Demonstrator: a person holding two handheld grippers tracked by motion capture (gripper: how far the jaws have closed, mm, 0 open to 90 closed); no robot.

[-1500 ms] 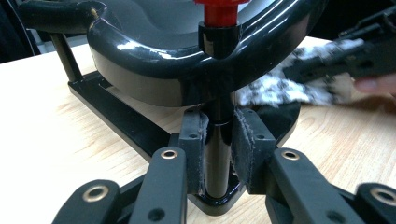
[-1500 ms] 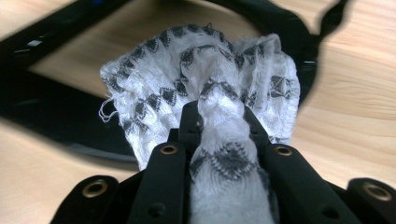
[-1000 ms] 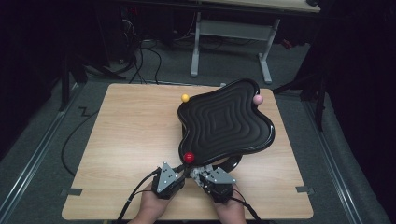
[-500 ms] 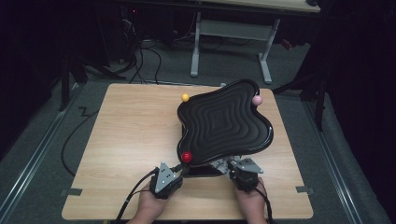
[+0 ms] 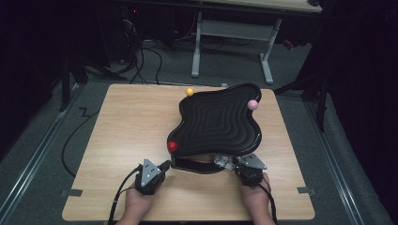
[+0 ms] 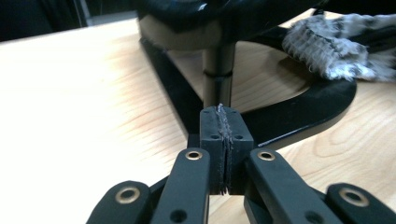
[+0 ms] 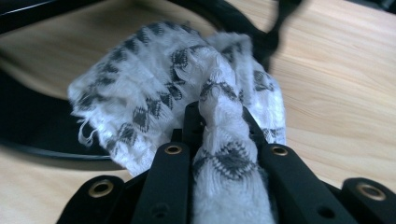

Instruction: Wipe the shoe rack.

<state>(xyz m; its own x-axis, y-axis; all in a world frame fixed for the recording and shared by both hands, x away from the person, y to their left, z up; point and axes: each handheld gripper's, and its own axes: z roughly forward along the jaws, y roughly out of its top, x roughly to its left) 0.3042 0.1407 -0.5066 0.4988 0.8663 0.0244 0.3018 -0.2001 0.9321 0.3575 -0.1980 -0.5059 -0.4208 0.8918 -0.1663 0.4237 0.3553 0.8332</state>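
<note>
Centrally on the pale wooden table [image 5: 126, 131] stands a black wavy-edged tray with concentric ridges [image 5: 218, 122], raised on a short post [image 6: 218, 74] above a curved black base [image 5: 195, 165]. This tray serves as the landmark. A yellow ball [image 5: 189, 92] sits at its far left edge, a pink ball [image 5: 253, 104] at its far right edge, and a red ball [image 5: 172, 146] at its near left corner. Beyond the tray, off the table, the white legs of a second desk [image 5: 232, 35] and loose black cables [image 5: 145, 56] occupy the dark floor.

The white cloth with a dark woven diamond pattern [image 7: 187, 93] lies bunched under the tray's near right edge, on the table and partly over the curved base. The tray's overhang and the base rail stand directly beside it.

The right gripper [image 5: 244, 169] is positioned at the near right of the tray, jaws pointing toward the base. Its jaws are clamped on a twisted fold of the cloth, which runs up between them.

The left gripper [image 5: 155, 172] is positioned at the near left of the tray, below the red ball, aimed at the post. Its jaws have just been closing and now meet pad to pad, with nothing between them. Both hands hold the grippers low over the table's near edge.
</note>
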